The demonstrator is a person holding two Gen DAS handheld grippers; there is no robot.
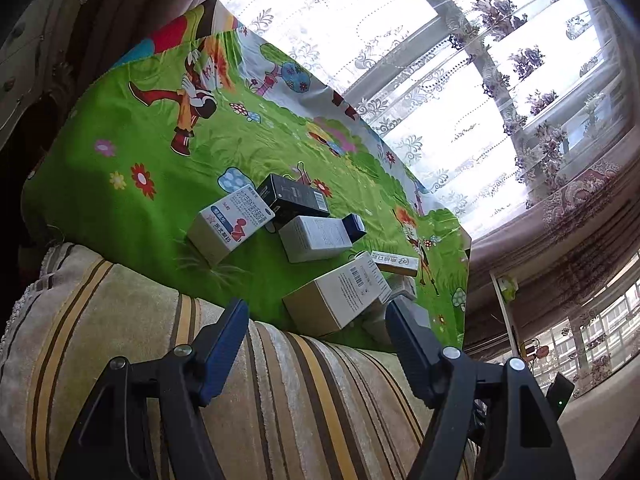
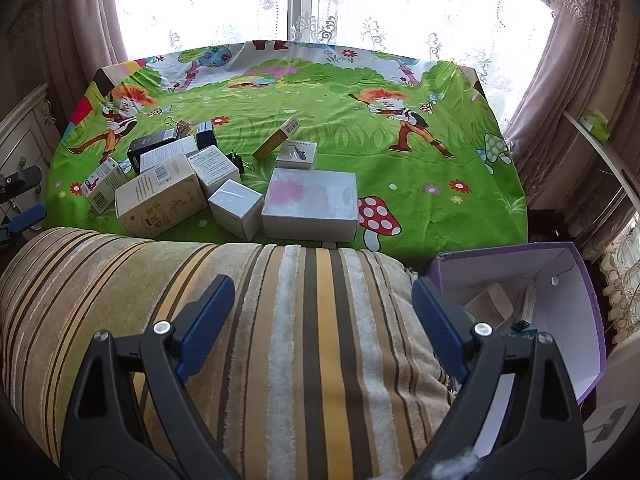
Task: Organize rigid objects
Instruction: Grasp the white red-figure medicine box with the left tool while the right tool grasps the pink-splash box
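Several small boxes lie on a table under a green cartoon cloth. In the right wrist view I see a large white box with a pink smudge, a white cube box, a cream barcode box and a long yellow box. My right gripper is open and empty over a striped cushion. My left gripper is open and empty too, just short of the cream barcode box. Beyond it lie a white medicine box and a black box.
A purple-rimmed carton stands low at the right of the cushion, with a few small boxes inside. A curtained window runs behind the table, and a cream cabinet stands at its left.
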